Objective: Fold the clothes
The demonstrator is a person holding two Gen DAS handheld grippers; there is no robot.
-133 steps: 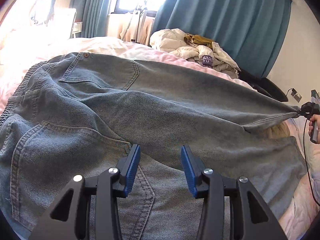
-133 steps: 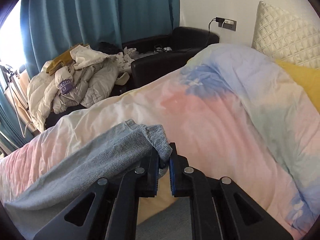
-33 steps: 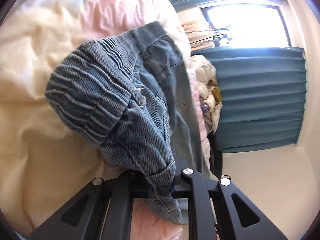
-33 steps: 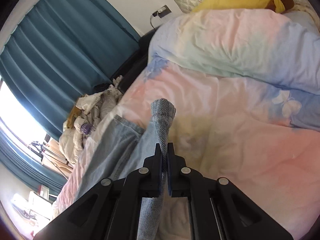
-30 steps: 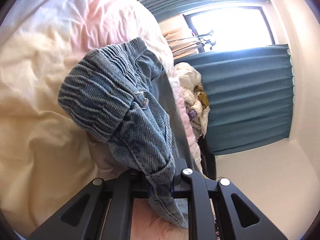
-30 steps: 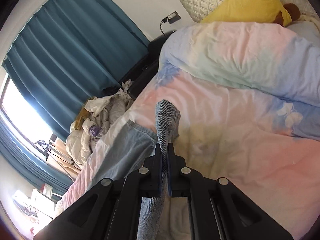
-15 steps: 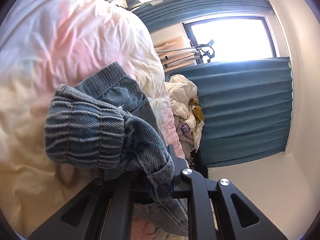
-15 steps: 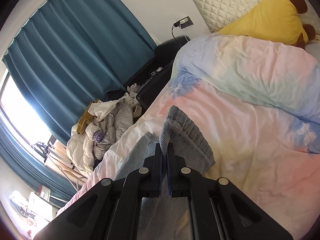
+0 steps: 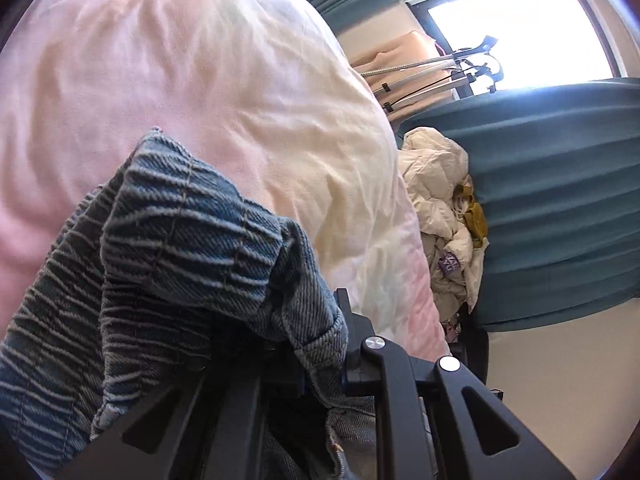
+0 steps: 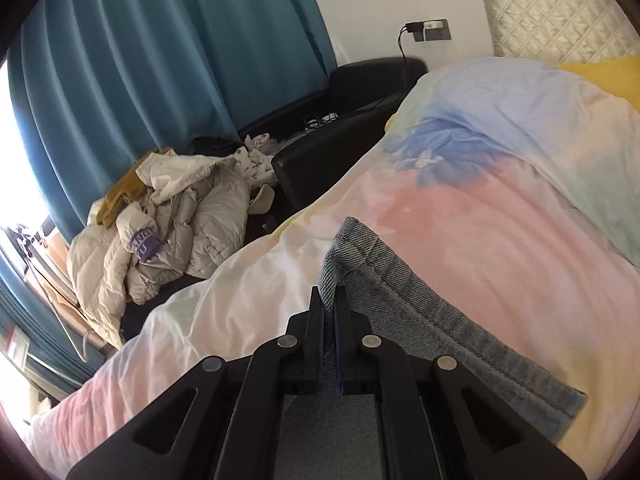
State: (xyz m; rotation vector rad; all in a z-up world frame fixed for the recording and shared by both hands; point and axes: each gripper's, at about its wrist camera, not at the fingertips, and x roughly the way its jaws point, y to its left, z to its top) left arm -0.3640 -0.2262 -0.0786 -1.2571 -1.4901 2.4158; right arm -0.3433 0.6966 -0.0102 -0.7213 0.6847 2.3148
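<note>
Jeans (image 9: 188, 240) bunched at elastic waistband over pastel duvet (image 9: 200, 80); left gripper (image 9: 320, 376) clamped tight on waistband denim; right gripper (image 10: 328, 320) pinched closed on hem edge, leg lying on duvet near its far edge; jacket pile (image 10: 172, 208) beyond bed, by teal curtain (image 10: 160, 60).

One pair of jeans (image 10: 404, 300), two grippers (image 9: 320, 376) (image 10: 328, 320), one duvet (image 10: 480, 220), one heap of jackets (image 10: 172, 220), one yellow pillow (image 10: 600, 76).
</note>
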